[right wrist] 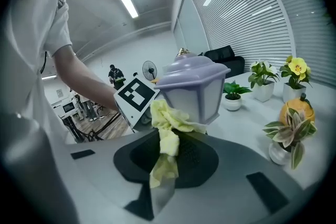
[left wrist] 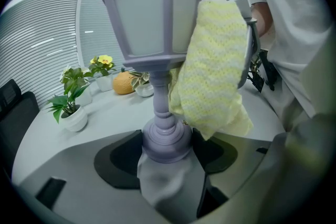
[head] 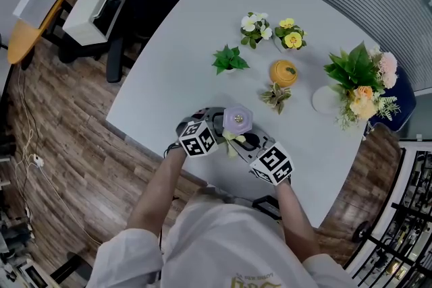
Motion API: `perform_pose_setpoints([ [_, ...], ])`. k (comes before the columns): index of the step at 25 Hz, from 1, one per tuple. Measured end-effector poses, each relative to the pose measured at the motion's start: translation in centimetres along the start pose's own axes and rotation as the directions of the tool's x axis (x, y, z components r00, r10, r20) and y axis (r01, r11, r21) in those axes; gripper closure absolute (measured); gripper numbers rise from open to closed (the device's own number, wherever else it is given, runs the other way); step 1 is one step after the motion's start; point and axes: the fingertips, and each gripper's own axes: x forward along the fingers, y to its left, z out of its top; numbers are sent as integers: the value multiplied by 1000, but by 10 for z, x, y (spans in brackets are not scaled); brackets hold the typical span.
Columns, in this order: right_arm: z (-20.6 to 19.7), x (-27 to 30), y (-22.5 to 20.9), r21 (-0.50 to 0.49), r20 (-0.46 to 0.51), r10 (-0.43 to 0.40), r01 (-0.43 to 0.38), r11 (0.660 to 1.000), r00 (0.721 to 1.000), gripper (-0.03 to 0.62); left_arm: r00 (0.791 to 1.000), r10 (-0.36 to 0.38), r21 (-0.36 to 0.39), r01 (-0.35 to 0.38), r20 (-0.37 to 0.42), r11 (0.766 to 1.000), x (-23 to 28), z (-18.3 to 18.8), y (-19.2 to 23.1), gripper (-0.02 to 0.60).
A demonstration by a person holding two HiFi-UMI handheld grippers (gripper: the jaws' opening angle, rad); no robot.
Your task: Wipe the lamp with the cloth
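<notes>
Bottom centre of its own view, the left gripper (left wrist: 167,150) clamps the round base of the lilac lantern-shaped lamp (left wrist: 157,23). The right gripper (right wrist: 166,152) pinches a yellow knitted cloth (right wrist: 170,120) against the shade. Only the head view shows the lamp standing by the lower edge of the grey table (head: 202,30).

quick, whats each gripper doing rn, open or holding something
left gripper: closed on the lamp, at its base
right gripper: closed on the yellow cloth, held against the lamp's shade
</notes>
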Motion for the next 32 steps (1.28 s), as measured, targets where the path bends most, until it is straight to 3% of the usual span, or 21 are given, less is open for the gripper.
perform_pose_setpoints([
  [32, -11, 12, -23, 120, -30, -18, 22, 993, 999, 527, 1000, 1, 2, -1, 1, 1000, -1, 0, 0, 281],
])
